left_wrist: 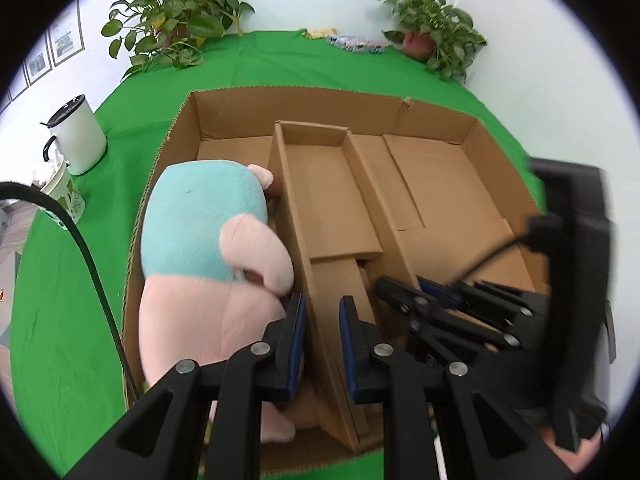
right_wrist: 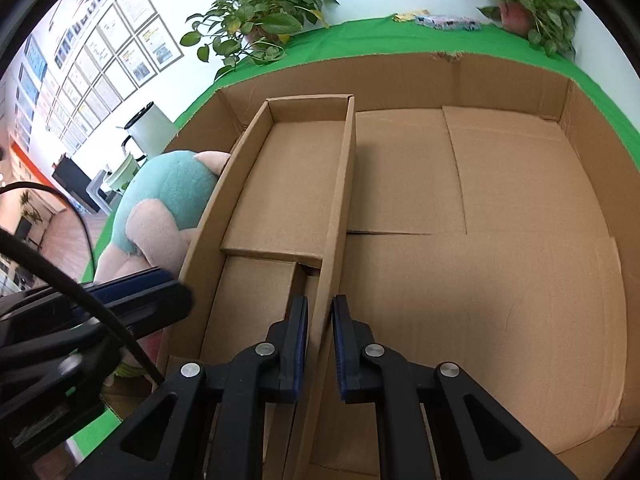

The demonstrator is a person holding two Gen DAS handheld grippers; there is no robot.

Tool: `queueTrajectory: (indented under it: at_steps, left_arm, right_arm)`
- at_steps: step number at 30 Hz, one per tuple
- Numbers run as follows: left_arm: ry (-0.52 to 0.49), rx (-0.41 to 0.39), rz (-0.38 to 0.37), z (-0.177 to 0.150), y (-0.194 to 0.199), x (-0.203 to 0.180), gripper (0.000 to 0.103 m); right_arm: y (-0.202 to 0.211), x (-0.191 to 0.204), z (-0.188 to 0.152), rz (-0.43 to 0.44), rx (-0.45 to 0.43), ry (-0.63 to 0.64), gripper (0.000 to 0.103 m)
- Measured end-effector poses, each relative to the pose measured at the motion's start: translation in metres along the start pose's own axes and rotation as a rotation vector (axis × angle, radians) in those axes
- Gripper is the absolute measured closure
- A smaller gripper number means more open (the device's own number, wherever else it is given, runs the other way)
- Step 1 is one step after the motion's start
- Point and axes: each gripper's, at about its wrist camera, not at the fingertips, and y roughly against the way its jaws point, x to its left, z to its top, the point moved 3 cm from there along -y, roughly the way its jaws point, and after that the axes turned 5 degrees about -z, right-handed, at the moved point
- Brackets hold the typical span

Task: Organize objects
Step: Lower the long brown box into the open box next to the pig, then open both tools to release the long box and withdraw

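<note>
A large open cardboard box [left_wrist: 440, 108] [right_wrist: 500, 76] stands on a green cloth. Inside it lies a narrow cardboard tray [left_wrist: 332, 184] [right_wrist: 288, 172]. A pink and teal plush toy [left_wrist: 208, 240] [right_wrist: 160, 208] fills the box's left side, against the tray. My left gripper [left_wrist: 323, 312] straddles the tray's left wall near its front end, jaws close around the wall. My right gripper [right_wrist: 320, 320] straddles the tray's right wall, jaws close around it; it also shows in the left wrist view [left_wrist: 440, 300].
Two potted plants [left_wrist: 180, 20] [left_wrist: 432, 28] stand at the back of the green table. A white kettle [left_wrist: 78, 136] and a pale cup [left_wrist: 64, 192] stand at the left. Flat packets [left_wrist: 352, 42] lie at the back edge.
</note>
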Motion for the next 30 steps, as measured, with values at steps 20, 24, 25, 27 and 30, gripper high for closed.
queueTrajectory:
  at_steps: [20,24,25,27,30]
  left_arm:
    - [0.039,0.052,-0.021,-0.044,-0.003,0.001,0.085]
    - [0.040,0.066,-0.004,-0.046,-0.005,0.002,0.083]
    - [0.044,0.066,-0.005,-0.046,-0.005,0.002,0.083]
    - [0.044,0.064,-0.004,-0.046,-0.005,0.003,0.083]
    - [0.043,0.054,0.000,-0.047,-0.002,0.005,0.084]
  right_arm:
    - [0.009,0.021,-0.009,-0.032,0.008,0.123,0.087]
    - [0.008,0.022,-0.008,-0.029,0.008,0.127,0.087]
    - [0.008,0.023,-0.008,-0.034,0.003,0.133,0.087]
    - [0.009,0.022,-0.010,-0.042,-0.008,0.146,0.087]
    - [0.009,0.020,-0.011,-0.019,-0.016,0.134,0.083]
